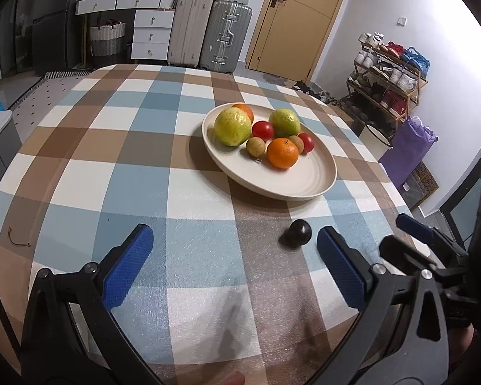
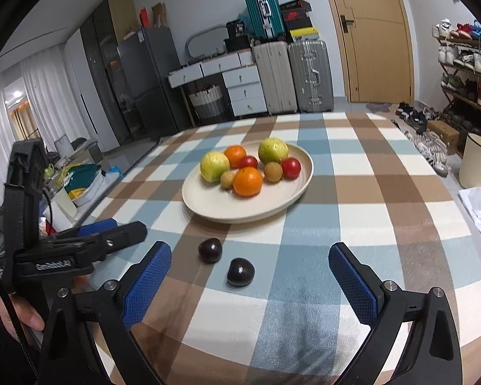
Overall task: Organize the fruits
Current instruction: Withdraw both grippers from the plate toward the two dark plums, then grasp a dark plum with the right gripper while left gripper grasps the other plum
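Note:
A cream plate (image 1: 304, 183) (image 2: 208, 205) on the checked tablecloth holds two green-yellow guavas (image 1: 232, 126), two oranges (image 1: 282, 153), two red tomatoes and two small brown fruits. Two dark plums lie on the cloth before the plate, one nearer the plate (image 2: 210, 250) and one closer to me (image 2: 240, 271); the left wrist view shows only one plum (image 1: 299, 233). My left gripper (image 1: 234, 256) is open and empty, the plum just inside its right finger. My right gripper (image 2: 250, 280) is open and empty, with the closer plum between its fingertips' line.
The checked table (image 2: 352, 173) reaches far behind the plate. The left gripper body (image 2: 80, 250) shows at the left of the right wrist view. A shoe rack (image 1: 388, 73), suitcases (image 1: 208, 32), drawers and a white bin (image 2: 476, 163) stand beyond the table.

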{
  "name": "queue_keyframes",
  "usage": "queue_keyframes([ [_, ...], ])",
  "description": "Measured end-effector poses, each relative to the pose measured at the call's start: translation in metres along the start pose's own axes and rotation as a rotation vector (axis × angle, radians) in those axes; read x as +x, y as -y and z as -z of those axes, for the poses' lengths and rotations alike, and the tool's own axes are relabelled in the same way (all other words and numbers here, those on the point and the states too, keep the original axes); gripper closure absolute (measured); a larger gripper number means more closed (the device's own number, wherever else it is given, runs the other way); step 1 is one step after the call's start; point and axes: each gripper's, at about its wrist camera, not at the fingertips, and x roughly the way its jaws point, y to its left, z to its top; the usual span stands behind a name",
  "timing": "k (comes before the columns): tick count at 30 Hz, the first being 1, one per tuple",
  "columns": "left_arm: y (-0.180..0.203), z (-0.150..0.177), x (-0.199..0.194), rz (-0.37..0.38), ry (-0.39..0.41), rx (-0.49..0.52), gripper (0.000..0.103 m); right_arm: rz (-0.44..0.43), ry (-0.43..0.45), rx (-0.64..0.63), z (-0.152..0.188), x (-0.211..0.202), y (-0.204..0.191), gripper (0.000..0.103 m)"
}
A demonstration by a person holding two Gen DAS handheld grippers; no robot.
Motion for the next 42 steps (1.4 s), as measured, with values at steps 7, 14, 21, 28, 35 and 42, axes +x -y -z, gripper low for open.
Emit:
queue_keyframes([
  [7, -0.007, 0.007, 0.008, -0.007, -0.027, -0.007, 0.001, -0.010, -0.118, 0.027, 0.005, 0.031, 0.008, 0.019],
  [14, -0.007, 0.006, 0.016, -0.018, -0.045, -0.006, 0.001, -0.019, -0.177, 0.003, 0.007, 0.047, 0.004, 0.032],
  [21, -0.002, 0.005, 0.020, -0.029, -0.052, 0.024, 0.001, -0.018, -0.222, -0.077, 0.008, 0.058, -0.010, 0.059],
  [28, -0.002, 0.004, 0.027, -0.034, -0.069, 0.022, 0.001, -0.046, -0.221, -0.048, 0.008, 0.058, -0.004, 0.077],
  [35, 0.006, 0.003, 0.036, -0.036, -0.095, 0.056, 0.001, -0.078, -0.191, 0.028, 0.006, 0.050, 0.009, 0.078],
  [42, 0.020, -0.002, 0.052, -0.014, -0.136, 0.080, 0.001, -0.089, -0.160, 0.051, 0.002, 0.040, 0.016, 0.078],
])
